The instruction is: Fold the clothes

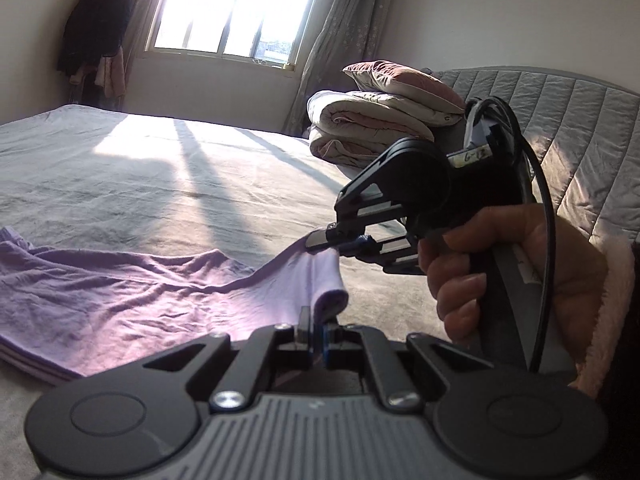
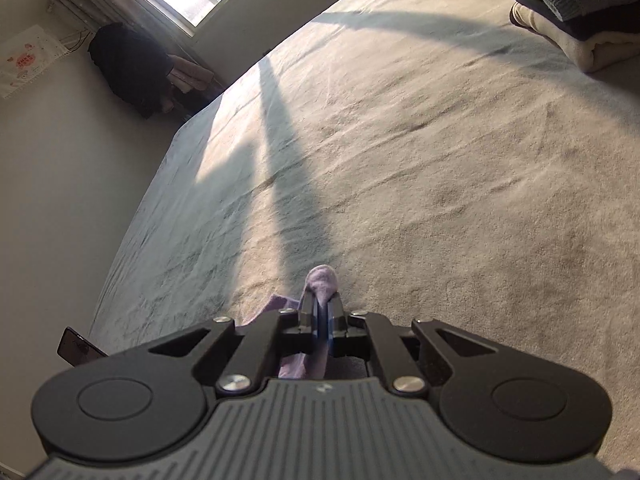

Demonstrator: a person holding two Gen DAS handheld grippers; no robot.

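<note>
A: Starting at the left, what lies there?

B: A lilac garment [image 1: 120, 292], spread over the grey bed [image 1: 160, 168]. Its near left edge shows stacked layers, and wrinkles run across it toward the right.

A: And in the middle?

B: The left gripper [image 1: 316, 332] at the bottom of its own view, jaws pressed together on a hanging fold of the garment. The cloth rises from the bed to that pinch.

A: Further right?

B: The right gripper [image 1: 326, 240], also clamped on the garment's edge, slightly higher and beyond the left one. A hand [image 1: 500, 276] holds its handle, with a cable [image 1: 544, 184] looping over it. Between the two pinches the cloth droops in a small roll.

A: Does the right wrist view agree?

B: Yes. The right gripper [image 2: 322, 316] has its jaws closed on a tuft of garment [image 2: 320, 280] poking out past the tips, with more cloth below.

A: Behind all that?

B: Folded quilts [image 1: 372, 128] with a pillow [image 1: 404, 80] on top, against the quilted headboard [image 1: 560, 120]. A window [image 1: 236, 8] throws sunlight across the bed.
</note>
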